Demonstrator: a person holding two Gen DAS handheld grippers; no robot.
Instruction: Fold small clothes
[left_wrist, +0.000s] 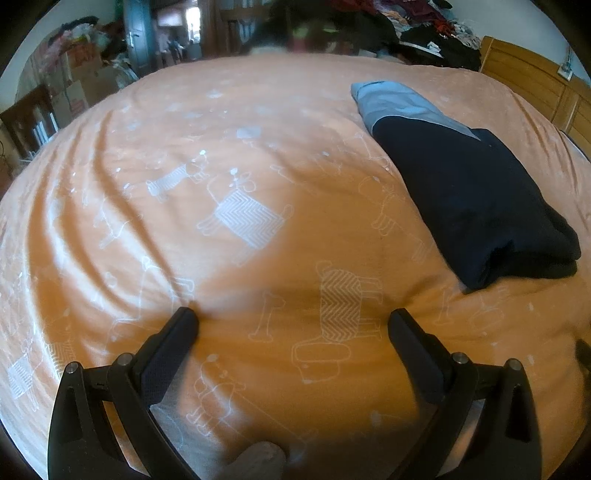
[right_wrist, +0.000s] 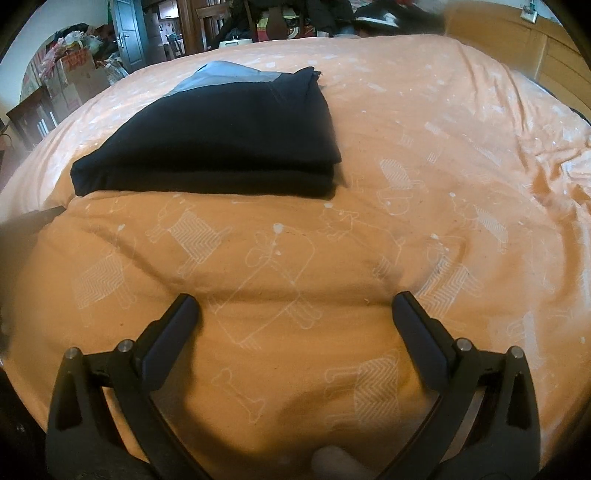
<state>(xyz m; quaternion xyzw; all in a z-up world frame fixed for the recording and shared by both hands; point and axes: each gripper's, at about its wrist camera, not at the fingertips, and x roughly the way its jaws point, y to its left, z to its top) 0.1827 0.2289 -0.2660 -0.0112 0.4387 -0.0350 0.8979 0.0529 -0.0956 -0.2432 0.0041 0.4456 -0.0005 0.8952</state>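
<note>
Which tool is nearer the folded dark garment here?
Right, it seems. The right tool faces the folded dark garment, which lies just ahead, slightly left. From the left tool the garment sits off to the right. Both are open and empty.

Garment (left_wrist: 476, 188): one item, dark navy with a light blue-grey panel at one end. Folded into a compact, roughly rectangular bundle of several stacked layers; layer edges show at the navy end in the right wrist view (right_wrist: 221, 140). Lies flat on the orange bedspread (left_wrist: 258, 147), the blue-grey end toward the far side of the bed. Top surface smooth, one corner slightly ragged. Nothing touches it.
</note>
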